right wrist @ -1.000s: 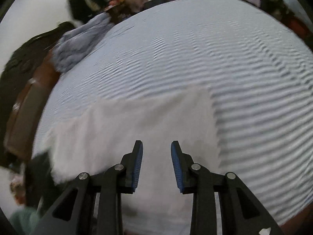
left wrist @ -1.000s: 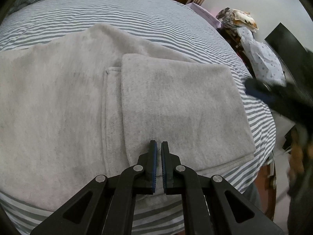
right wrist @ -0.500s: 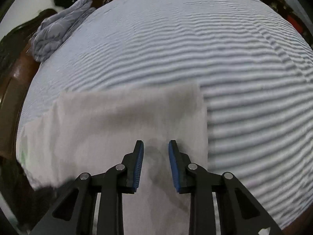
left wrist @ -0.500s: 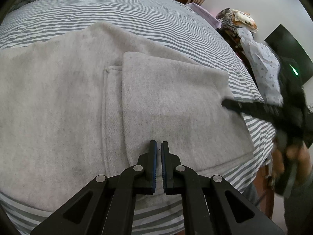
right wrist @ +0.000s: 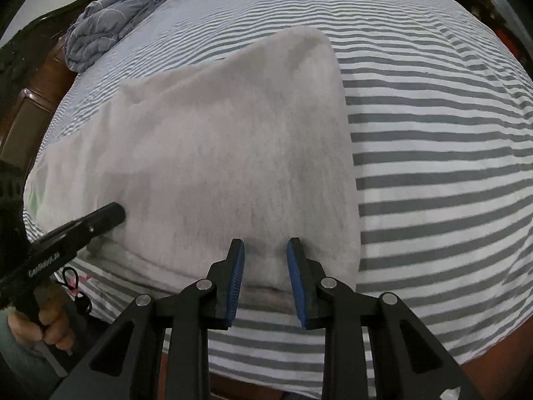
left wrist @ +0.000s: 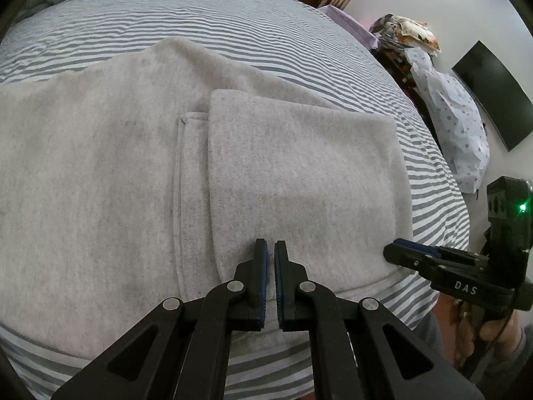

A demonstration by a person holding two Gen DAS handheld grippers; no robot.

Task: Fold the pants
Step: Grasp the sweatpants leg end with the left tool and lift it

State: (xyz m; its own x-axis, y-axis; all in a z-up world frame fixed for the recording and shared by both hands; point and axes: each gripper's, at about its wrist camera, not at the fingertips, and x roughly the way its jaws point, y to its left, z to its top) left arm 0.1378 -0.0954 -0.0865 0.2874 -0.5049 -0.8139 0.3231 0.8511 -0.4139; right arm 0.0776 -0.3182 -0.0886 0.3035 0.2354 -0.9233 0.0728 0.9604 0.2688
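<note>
Two tools are seen over the grey pants (left wrist: 140, 180), which lie spread on the striped bed (left wrist: 206, 16) near its front edge, with one end already folded back over the rest as a smaller upper layer (left wrist: 299, 173).

The left tool (left wrist: 270, 266) is unchanged against one second ago: its pads are held almost together, with only a thin slit between them and no cloth in it, over the near edge of the folded layer.

What has changed is the right tool (right wrist: 265, 270). One second ago it was seen high over the bed in a blurred picture; now it is lowered to the near right corner of the folded layer, and in the left wrist view its tip (left wrist: 396, 250) is found just beside that corner. Its pads are kept apart, and no cloth is gripped between them; whether they touch the fabric cannot be told.

From this it is judged that the first fold is finished and that the next one is being prepared. A pinch at this corner is probably intended, and both layers must be taken together, otherwise the fold may be opened when it is lifted.
</note>
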